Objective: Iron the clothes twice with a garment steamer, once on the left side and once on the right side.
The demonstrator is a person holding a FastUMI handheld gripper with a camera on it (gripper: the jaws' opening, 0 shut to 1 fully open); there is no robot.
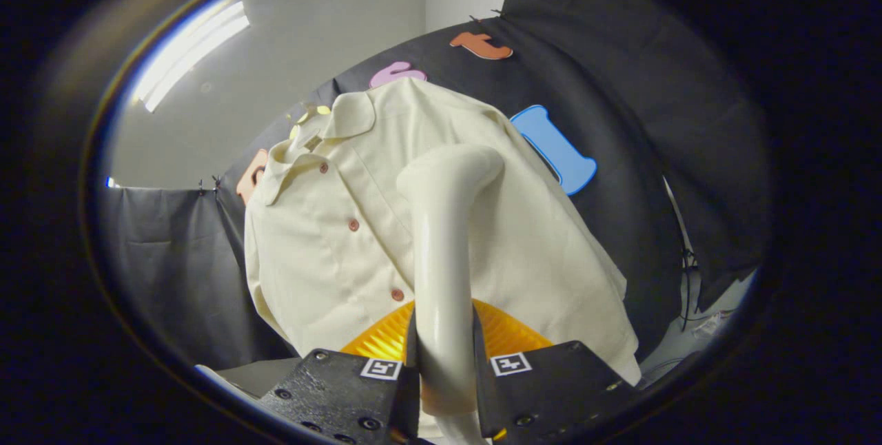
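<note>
The gripper [444, 369] is clamped on the garment steamer [441, 252] handle, both fingers pressing it. The steamer head points at the hanging shirt [331, 224], just beyond, beside the button placket (long axis vertical).

No readable words, brand names or numbers appear anywhere. The only signs are two small square black-and-white coded marker tags [381, 368], low in the frame, one on each finger block of the gripper [444, 390].
</note>
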